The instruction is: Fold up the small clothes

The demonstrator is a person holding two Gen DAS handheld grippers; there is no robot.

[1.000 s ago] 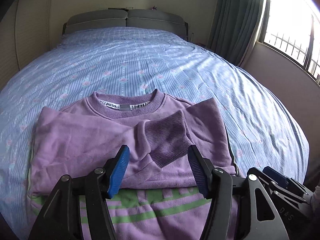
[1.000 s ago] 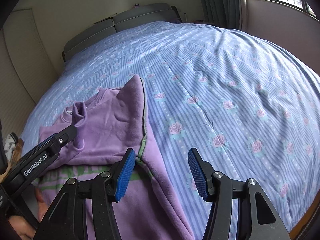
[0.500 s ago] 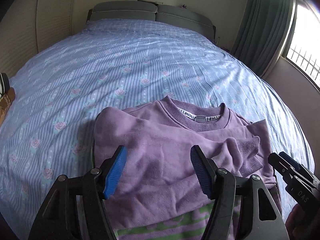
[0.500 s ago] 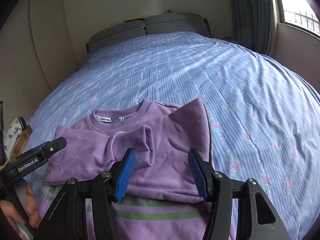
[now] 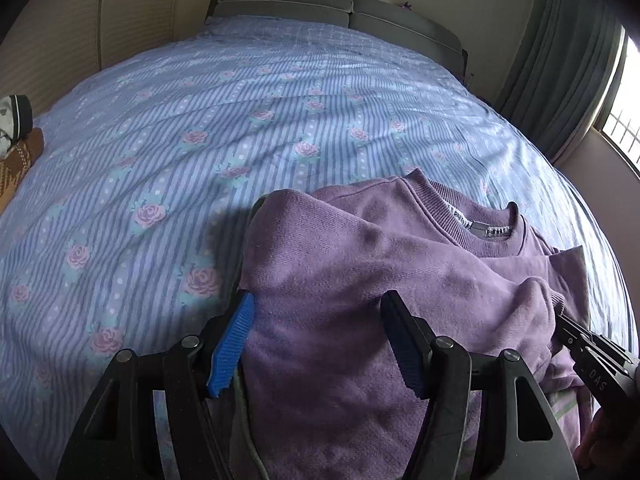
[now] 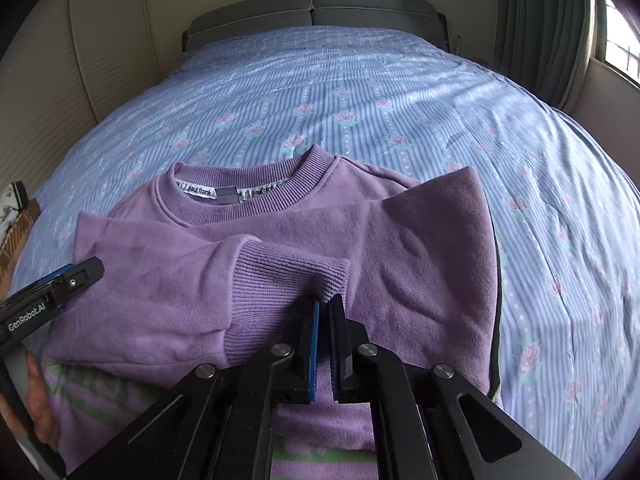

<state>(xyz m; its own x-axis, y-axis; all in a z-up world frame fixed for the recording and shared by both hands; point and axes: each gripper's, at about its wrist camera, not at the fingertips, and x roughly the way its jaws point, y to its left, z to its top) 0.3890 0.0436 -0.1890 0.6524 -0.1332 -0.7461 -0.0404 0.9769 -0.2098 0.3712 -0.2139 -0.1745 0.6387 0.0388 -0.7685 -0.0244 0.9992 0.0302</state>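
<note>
Jaws of the right gripper have just closed, pinching the ribbed cuff of the purple sweatshirt at their tips. The left gripper stands with jaws apart over the folded shoulder. The sweatshirt lies on the bed ahead. Best to lay the cuff flat across the chest, without dragging lower layers.

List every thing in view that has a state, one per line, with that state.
purple sweatshirt: flat on the bed, back up, sleeves folded across it.
ribbed cuff: lying across the middle, its end pinched.
right gripper: shut on the ribbed cuff; its jaws have just closed.
left gripper: open, hovering over the sweatshirt's folded side.
bedsheet: spread, lightly wrinkled.
curtain: drawn aside from the window.
</note>
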